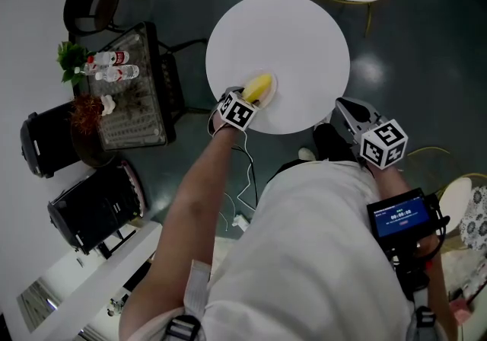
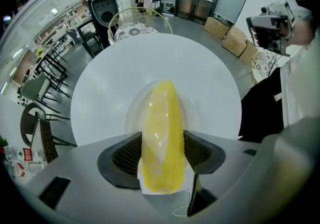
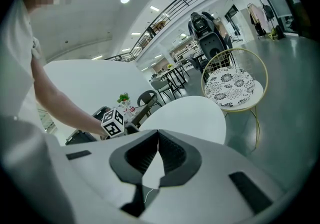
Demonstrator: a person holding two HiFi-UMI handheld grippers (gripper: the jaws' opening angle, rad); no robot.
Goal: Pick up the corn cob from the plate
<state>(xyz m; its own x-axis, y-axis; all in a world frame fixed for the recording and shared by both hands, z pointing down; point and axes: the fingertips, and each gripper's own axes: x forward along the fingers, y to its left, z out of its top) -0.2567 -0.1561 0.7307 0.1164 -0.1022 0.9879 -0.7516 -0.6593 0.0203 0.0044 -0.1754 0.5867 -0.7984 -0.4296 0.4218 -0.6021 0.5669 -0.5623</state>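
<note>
Our left gripper [image 2: 163,149] points down over the white plate [image 2: 129,114] at the near-left part of the round white table [image 1: 304,35]. Its claw is spread wide, with the corn cob [image 2: 161,115] lying lengthwise between the two pads. As we judge it, the pads flank the cob closely rather than pinch it. Our right gripper [image 3: 158,134] hangs off the table's near-right edge, with its claw pressed together on nothing. The cob is rounded and looks glossy, so if the pads close off its middle it could roll or squirt out along the plate. Pushing too low could also jam the tips on the plate and shove it across the smooth tabletop. The cob's near end is hidden under the gripper body. The plate rim hardly stands out against the white table. We cannot tell whether the pads already touch the cob, and in the head view the marker cube covers the claw.
</note>
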